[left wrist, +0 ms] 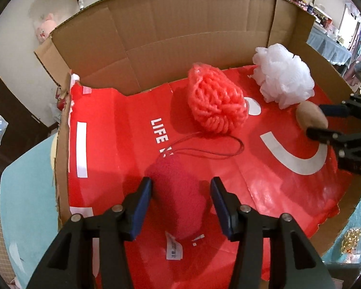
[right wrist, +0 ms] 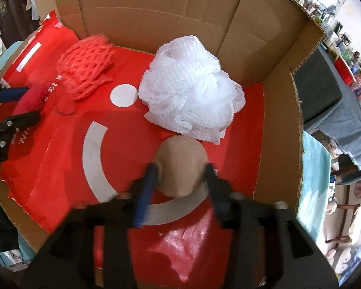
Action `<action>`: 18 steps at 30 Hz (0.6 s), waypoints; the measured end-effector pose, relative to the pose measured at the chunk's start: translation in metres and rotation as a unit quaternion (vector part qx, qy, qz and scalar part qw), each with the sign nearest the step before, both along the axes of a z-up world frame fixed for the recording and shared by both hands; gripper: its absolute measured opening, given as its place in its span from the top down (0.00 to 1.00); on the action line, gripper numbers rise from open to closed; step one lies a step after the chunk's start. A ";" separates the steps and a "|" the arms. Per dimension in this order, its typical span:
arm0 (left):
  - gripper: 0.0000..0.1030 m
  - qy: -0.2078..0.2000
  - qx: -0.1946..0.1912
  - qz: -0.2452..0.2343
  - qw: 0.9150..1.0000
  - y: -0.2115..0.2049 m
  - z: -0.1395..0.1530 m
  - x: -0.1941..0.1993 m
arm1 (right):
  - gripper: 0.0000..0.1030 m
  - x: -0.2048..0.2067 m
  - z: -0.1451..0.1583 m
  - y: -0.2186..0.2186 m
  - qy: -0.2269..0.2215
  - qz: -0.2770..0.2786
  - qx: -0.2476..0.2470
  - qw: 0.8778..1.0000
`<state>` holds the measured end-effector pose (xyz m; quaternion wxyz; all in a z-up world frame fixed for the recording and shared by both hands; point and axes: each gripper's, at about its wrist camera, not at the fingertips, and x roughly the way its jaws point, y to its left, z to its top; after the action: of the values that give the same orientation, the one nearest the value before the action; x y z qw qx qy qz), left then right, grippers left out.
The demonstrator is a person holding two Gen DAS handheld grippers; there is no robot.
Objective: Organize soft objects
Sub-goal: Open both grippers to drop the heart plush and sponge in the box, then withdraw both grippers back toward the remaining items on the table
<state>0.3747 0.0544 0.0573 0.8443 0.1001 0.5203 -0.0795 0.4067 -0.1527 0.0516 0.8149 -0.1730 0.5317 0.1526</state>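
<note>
A cardboard box (left wrist: 180, 31) lined with a red printed bag (left wrist: 276, 180) holds the soft objects. A dark red plush piece (left wrist: 178, 204) with a cord and a white tag lies between the fingers of my left gripper (left wrist: 181, 183); the left pad touches it and a gap shows at the right pad. A tan soft ball (right wrist: 180, 161) sits between the blurred fingers of my right gripper (right wrist: 181, 168), which does not squeeze it. A coral yarn ball in netting (left wrist: 216, 103) and a white mesh pouf (right wrist: 190, 89) rest near the back wall.
The box walls (right wrist: 156, 12) rise at the back and on the right. The box stands on a teal cloth (left wrist: 29, 192). A pink plush toy (left wrist: 47, 27) lies on the floor beyond. A grey-blue covered table (right wrist: 325, 96) and cluttered shelves are to the right.
</note>
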 end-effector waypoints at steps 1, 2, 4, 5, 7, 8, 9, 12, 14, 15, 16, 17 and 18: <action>0.38 -0.003 -0.002 -0.001 1.000 0.000 0.001 -0.001 | 0.47 -0.002 0.001 0.001 -0.001 0.004 0.002 1.000; 0.31 -0.011 -0.004 -0.002 1.000 -0.002 0.003 -0.001 | 0.47 -0.004 0.002 0.003 -0.007 0.006 -0.002 1.000; 0.26 -0.026 -0.010 -0.003 1.000 -0.002 0.009 -0.006 | 0.46 -0.009 0.007 0.005 -0.019 0.011 -0.006 1.000; 0.24 -0.034 -0.017 -0.004 0.999 -0.002 0.014 -0.009 | 0.46 -0.010 0.009 0.005 -0.020 0.012 -0.003 1.000; 0.20 -0.044 -0.031 -0.004 0.999 -0.001 0.022 -0.016 | 0.46 -0.015 0.016 0.004 -0.021 0.010 0.007 1.000; 0.18 -0.052 -0.038 -0.002 0.998 -0.001 0.028 -0.020 | 0.46 -0.018 0.021 0.002 -0.025 0.007 0.010 1.000; 0.16 -0.059 -0.044 0.000 0.997 0.000 0.033 -0.025 | 0.46 -0.024 0.026 0.004 -0.029 0.007 0.013 0.999; 0.08 -0.087 -0.067 0.007 0.994 0.004 0.055 -0.042 | 0.32 -0.037 0.046 0.000 -0.046 0.006 0.028 0.999; 0.05 -0.107 -0.082 0.015 0.991 0.005 0.071 -0.055 | 0.31 -0.052 0.060 -0.003 -0.063 0.005 0.044 0.997; 0.04 -0.116 -0.088 0.017 0.989 0.007 0.077 -0.062 | 0.31 -0.053 0.068 -0.005 -0.068 0.004 0.051 0.996; 0.04 -0.126 -0.094 0.020 0.987 0.009 0.082 -0.068 | 0.30 -0.057 0.077 -0.009 -0.075 0.003 0.060 0.995; 0.02 -0.137 -0.102 0.024 0.985 0.009 0.089 -0.077 | 0.29 -0.066 0.085 -0.013 -0.084 0.001 0.067 0.994; 0.01 -0.148 -0.108 0.028 0.983 0.011 0.097 -0.084 | 0.26 -0.078 0.096 -0.016 -0.097 0.001 0.076 0.992</action>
<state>0.2909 0.0649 0.1540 0.9196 0.0041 0.3809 -0.0959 0.3289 -0.1683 0.1477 0.8732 -0.1253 0.4370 0.1757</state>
